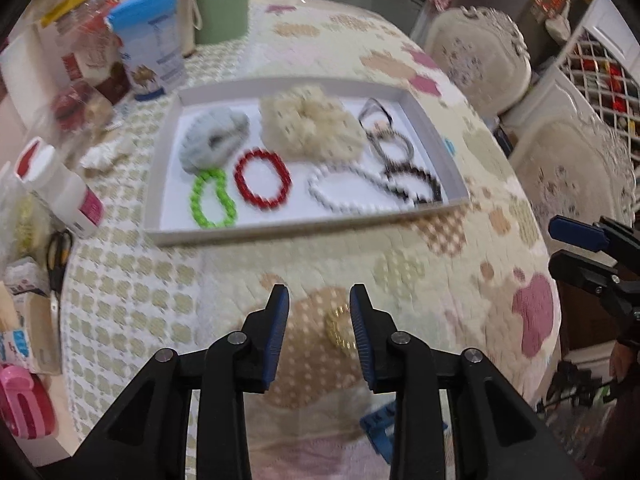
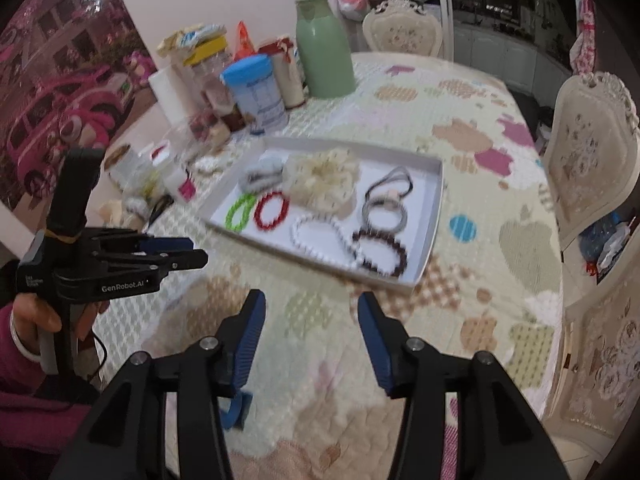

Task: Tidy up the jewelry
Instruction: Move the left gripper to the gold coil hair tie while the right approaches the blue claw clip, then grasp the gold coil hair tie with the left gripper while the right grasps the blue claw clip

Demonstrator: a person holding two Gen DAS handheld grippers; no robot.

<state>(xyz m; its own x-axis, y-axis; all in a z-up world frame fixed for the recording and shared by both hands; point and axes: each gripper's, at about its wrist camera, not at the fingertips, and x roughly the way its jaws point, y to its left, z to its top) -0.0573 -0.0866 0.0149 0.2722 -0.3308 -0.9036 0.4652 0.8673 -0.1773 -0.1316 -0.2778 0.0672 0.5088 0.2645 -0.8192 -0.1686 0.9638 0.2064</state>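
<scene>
A white tray (image 1: 432,128) is lying on a round table (image 1: 500,200) covered with a patterned cloth, and the jewelry is resting inside it: a green bracelet (image 1: 212,200) and a red bracelet (image 1: 262,178) are sitting side by side near the front edge, a white bead bracelet (image 1: 340,190) is lying to their right, and a dark bead bracelet (image 1: 414,184) is overlapping its end. Behind them a cream scrunchie (image 1: 310,120), a grey scrunchie (image 1: 214,136) and some dark hair ties (image 1: 386,132) are filling the back of the tray. The left gripper (image 1: 319,300) is hovering over the cloth in front of the tray, its jaws standing apart and holding nothing; a small gold object (image 1: 340,326) is lying on the cloth under them, beside the right finger, too blurred to name. The right gripper (image 2: 311,308) is also hanging above the cloth, jaws spread wide and empty. A green bottle (image 2: 324,48) and a blue-lidded can (image 2: 258,88) are standing behind the tray.
</scene>
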